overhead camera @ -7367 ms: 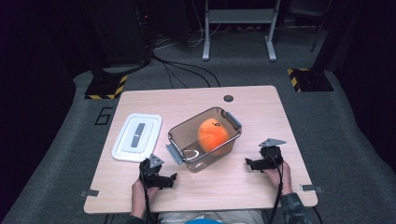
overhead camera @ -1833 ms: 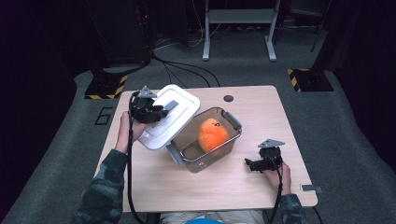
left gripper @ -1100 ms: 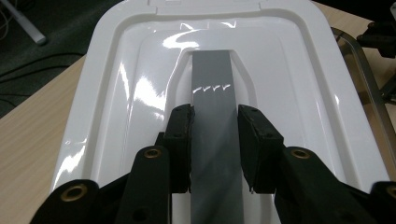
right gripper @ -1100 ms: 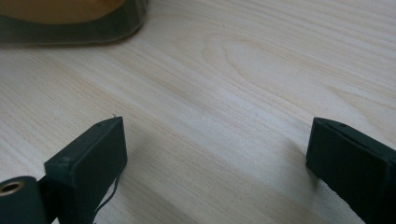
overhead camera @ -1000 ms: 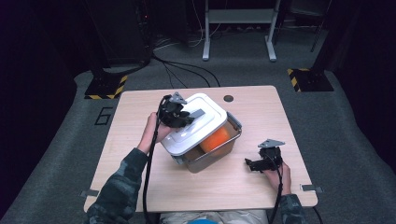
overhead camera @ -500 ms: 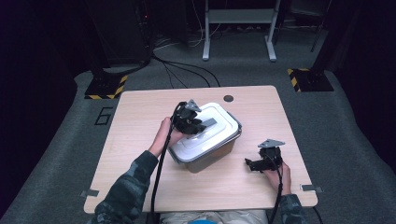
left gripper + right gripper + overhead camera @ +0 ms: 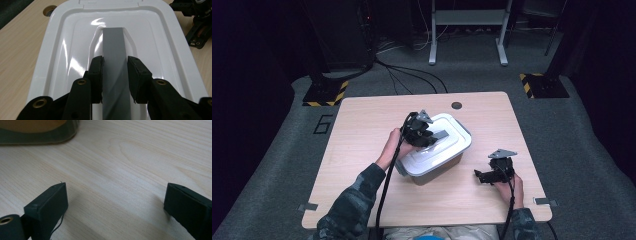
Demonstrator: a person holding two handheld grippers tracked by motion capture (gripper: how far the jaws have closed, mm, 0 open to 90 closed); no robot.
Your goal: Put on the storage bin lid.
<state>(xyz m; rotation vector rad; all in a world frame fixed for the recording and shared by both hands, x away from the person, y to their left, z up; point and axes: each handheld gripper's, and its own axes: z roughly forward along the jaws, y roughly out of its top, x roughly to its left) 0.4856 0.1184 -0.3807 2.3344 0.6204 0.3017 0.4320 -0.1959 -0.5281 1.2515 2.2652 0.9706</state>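
A white lid with a grey handle lies on top of the clear container in the middle of the table. My left gripper is shut on that grey handle, its pads pressed against both sides of it. In the left gripper view the white lid spreads out under the jaws. My right gripper rests low on the table to the right of the container, open with bare wood between its fingers. The container's corner shows orange through its wall.
The wooden table has a round cable hole at its back edge. Dark floor with cables, stand legs and yellow-black striped bases lies beyond the table. My right gripper appears at the upper right of the left gripper view.
My left gripper carried the lid from the table's left over the container and lowered it onto it, covering the orange thing inside. The right gripper stayed in place.
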